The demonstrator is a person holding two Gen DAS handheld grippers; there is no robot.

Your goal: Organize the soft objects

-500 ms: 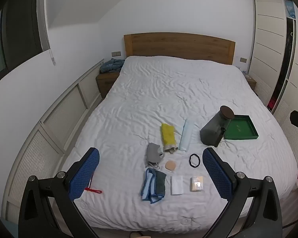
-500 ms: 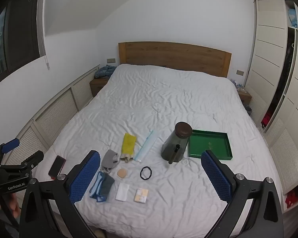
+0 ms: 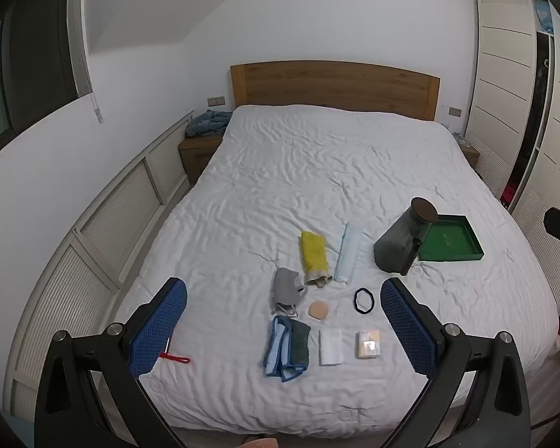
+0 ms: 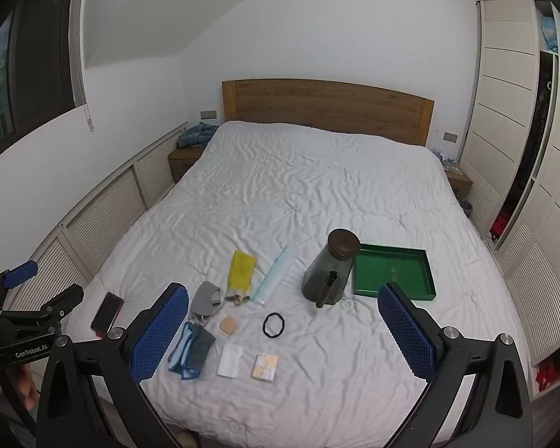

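Observation:
Small soft items lie on the white bed (image 3: 317,171) near its foot: a folded blue and grey cloth (image 3: 287,347), a grey face mask (image 3: 285,289), a yellow glove (image 3: 313,255), a pale blue pouch (image 3: 347,255), a beige puff (image 3: 318,309), a black hair tie (image 3: 364,300), a white pad (image 3: 330,346) and a small packet (image 3: 367,343). A green tray (image 3: 450,240) sits at the right beside a dark jar (image 3: 403,240). My left gripper (image 3: 283,326) is open above the foot of the bed. My right gripper (image 4: 282,330) is open too, empty.
A phone (image 4: 107,311) with a red strap (image 3: 175,357) lies at the bed's left edge. Nightstands stand on both sides of the wooden headboard (image 3: 334,87). Wardrobes (image 3: 511,86) line the right wall. The left gripper's body (image 4: 15,321) shows at the right wrist view's left edge.

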